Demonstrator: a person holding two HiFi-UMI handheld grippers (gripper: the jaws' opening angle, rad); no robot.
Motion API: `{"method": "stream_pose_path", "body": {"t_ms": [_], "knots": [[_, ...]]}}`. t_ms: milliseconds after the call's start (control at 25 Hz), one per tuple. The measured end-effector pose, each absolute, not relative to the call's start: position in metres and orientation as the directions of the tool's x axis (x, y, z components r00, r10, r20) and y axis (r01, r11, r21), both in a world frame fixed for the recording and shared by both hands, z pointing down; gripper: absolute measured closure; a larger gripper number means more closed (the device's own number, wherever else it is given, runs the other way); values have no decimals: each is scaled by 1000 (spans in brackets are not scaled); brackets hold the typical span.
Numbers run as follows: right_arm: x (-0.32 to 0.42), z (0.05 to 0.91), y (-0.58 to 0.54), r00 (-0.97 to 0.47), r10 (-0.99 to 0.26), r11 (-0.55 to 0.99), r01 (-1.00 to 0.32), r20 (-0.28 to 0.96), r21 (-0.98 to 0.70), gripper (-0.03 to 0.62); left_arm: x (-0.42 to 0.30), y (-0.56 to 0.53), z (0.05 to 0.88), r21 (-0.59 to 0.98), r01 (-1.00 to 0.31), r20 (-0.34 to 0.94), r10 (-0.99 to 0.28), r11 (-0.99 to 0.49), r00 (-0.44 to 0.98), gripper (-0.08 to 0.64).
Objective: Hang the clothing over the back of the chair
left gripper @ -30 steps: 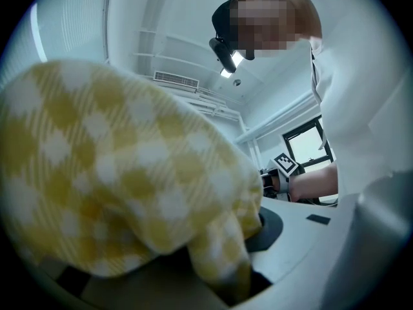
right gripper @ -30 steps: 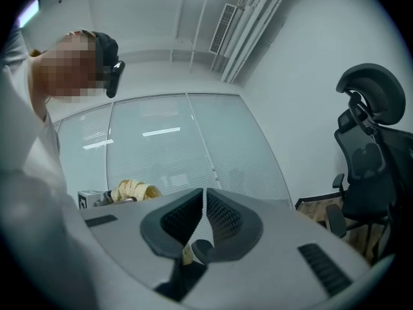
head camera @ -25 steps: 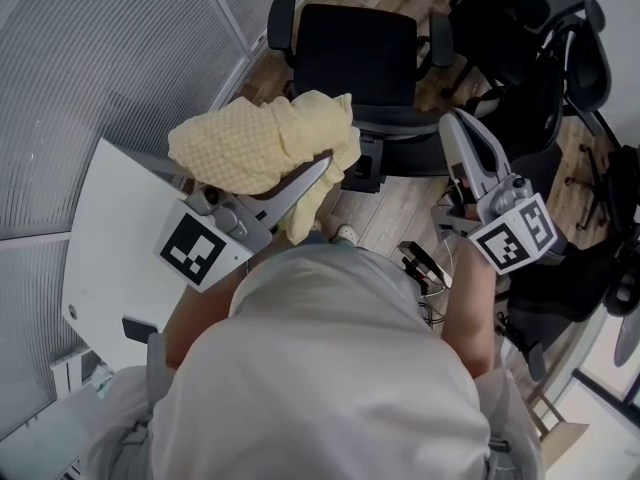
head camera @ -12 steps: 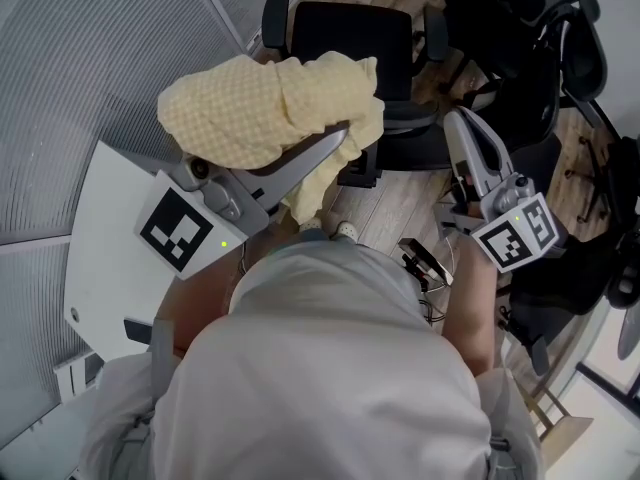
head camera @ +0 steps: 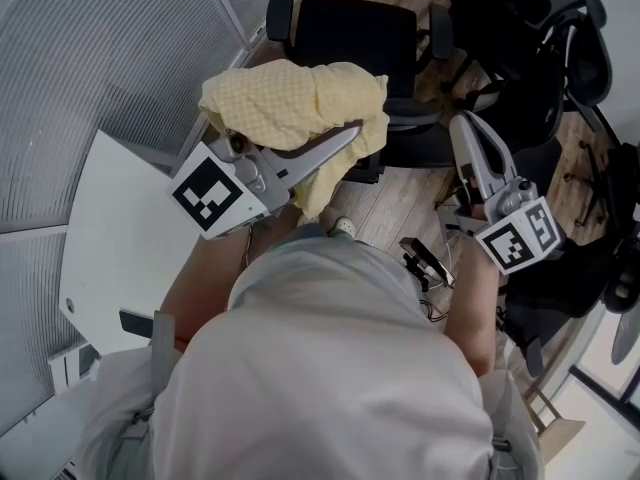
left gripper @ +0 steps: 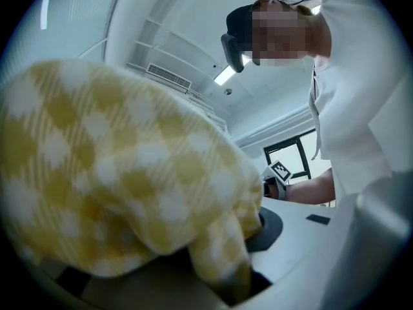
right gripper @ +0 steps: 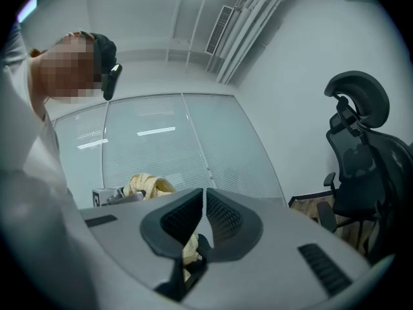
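A yellow checked piece of clothing (head camera: 285, 103) hangs bunched over my left gripper (head camera: 352, 134), whose jaws are shut on a fold of it. In the left gripper view the cloth (left gripper: 116, 173) fills the left half and hides the jaws. Just beyond the cloth stands the black office chair (head camera: 355, 33), its backrest nearest me. My right gripper (head camera: 462, 133) is held level at the right, shut, with nothing in it. In the right gripper view its ribbed pads (right gripper: 222, 218) meet, and the yellow clothing (right gripper: 147, 185) shows far off to the left.
A white table (head camera: 110, 238) lies at the left beside a glass wall with blinds (head camera: 90, 58). Several other black chairs (head camera: 545, 48) crowd the right. A small black device with cables (head camera: 425, 263) lies on the wooden floor (head camera: 400, 203).
My left gripper has carried the yellow clothing to the right and forward, closer to the black chair. The right gripper has stayed where it was.
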State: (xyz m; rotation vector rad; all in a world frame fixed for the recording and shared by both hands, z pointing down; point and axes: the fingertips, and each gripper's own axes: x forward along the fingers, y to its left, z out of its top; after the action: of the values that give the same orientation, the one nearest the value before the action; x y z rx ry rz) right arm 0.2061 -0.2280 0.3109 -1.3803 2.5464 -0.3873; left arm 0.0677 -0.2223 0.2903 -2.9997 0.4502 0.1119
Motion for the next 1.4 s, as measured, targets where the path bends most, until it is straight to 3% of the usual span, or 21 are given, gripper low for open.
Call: {"method": "stream_pose_path", "body": {"t_ms": [440,680,920,1400], "knots": [[195,314,-235,-561,-826,543,-771,-49,-333,571,74,-240,331,33,-311,-21,-312,-950,950,413],[187,320,-238,-585,-811,557,-754,-29,-348,569,81,-244,360,-11,-358,116,-357,-934,927,411],[173,328,-246,-624,-782,577,-729,11,-367,569,81,-253,373,122,-380,154,-361,-917,920,413],[134,366,-253,-731,-669,627,-653,135,-425,418,93,-249,400,334,-315,189,-264,-889,946,371]]}}
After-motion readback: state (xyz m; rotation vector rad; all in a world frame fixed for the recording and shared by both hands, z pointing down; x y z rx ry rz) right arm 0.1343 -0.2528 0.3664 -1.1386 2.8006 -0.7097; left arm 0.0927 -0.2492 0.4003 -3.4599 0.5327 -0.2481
